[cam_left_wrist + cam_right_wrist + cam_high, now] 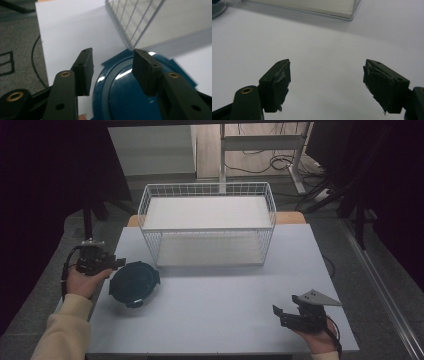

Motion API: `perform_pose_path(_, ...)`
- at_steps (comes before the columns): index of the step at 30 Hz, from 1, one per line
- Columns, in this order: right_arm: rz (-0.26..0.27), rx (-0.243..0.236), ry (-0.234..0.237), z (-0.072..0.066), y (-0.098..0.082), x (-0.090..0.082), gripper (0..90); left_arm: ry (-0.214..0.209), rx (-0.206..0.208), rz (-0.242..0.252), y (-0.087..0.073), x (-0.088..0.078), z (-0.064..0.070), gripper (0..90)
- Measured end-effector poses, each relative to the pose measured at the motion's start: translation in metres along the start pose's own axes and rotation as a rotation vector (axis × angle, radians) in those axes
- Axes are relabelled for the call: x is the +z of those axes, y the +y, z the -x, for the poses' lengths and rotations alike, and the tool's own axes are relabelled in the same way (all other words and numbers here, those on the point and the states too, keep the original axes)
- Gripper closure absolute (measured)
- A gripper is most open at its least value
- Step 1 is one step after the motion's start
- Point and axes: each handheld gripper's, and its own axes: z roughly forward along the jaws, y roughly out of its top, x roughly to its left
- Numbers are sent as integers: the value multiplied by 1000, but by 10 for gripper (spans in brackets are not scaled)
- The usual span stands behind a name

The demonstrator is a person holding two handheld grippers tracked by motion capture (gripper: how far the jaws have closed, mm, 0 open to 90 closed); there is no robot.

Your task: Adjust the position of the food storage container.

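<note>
High view, left to right: left gripper (118, 263), jaws parted, beside dark blue lidded container (134, 283) at the table's (225, 320) left, before white wire basket (207, 222). Likely rigid, glossy, slippery plastic; take by rim. Right gripper (280, 314), jaws parted, empty. No legible writing.

We see the blue lid (120, 97) cut off by the left gripper view's lower edge, partly behind a jaw; the basket (140, 22) beyond it blurs.
</note>
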Motion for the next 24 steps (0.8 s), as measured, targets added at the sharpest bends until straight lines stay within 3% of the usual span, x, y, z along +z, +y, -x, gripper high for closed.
perform_pose_path(2, -2, 0, 1, 0, 0, 0, 217, 2, -11, -15, -4, 3, -5, 549)
perform_pose_path(6, -9, -1, -4, 0, -1, 1, 217, 53, -18, -64, -4, 10, -14, 705)
perform_pose_path(8, -13, 0, -5, 0, -1, 2, 216, 55, -27, -82, -4, 15, -18, 773)
perform_pose_path(13, -17, -2, -5, 0, -2, 3, 216, 60, 1, -132, -7, 28, -20, 891)
perform_pose_path(16, -18, 2, -5, 2, -2, 3, 216, 54, 12, -161, -11, 40, -21, 900)
perform_pose_path(18, -21, 1, -6, 3, -3, 4, 216, 34, -9, -144, -12, 41, -23, 900)
perform_pose_path(21, -29, 12, -10, 4, -3, 5, 216, 19, -8, -144, -11, 43, -25, 900)
perform_pose_path(24, -32, 13, -14, 4, -4, 6, 216, 62, 11, -143, -10, 46, -25, 900)
